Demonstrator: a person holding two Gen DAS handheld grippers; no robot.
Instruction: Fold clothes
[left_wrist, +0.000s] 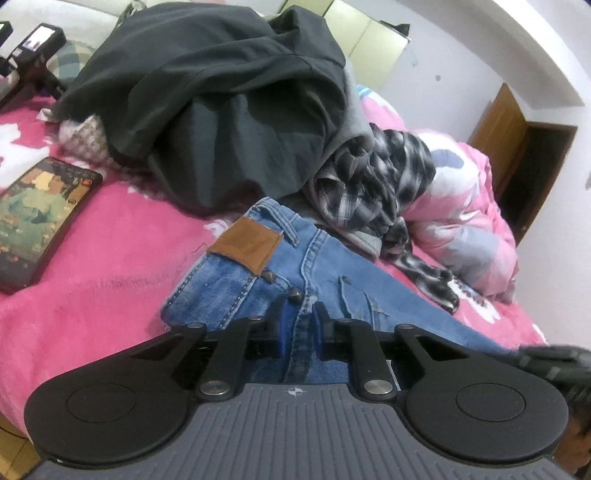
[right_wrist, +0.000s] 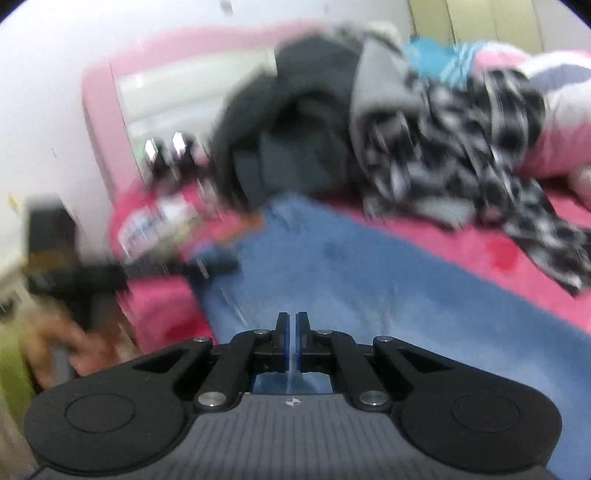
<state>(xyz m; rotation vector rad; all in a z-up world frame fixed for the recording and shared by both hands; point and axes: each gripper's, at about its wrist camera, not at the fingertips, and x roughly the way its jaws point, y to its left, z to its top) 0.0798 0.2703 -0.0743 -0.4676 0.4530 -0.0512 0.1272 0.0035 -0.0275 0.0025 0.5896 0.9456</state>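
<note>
Left gripper (left_wrist: 298, 314) fingers narrow, pinching the jeans (left_wrist: 258, 273) near the waistband; right gripper (right_wrist: 292, 325) fingers clamped on denim, likely to lift and fold.

Blue jeans (left_wrist: 317, 258) lie spread on the pink bed (left_wrist: 92, 258), waistband end towards the pile, a brown leather patch (left_wrist: 248, 248) facing up at the waistband and one leg running away to the right. Just behind the jeans a dark grey garment (left_wrist: 221, 103) sits heaped and crumpled. To the right of the jeans' waistband, touching that heap, lies a bunched black-and-white plaid shirt (left_wrist: 376, 192).
</note>
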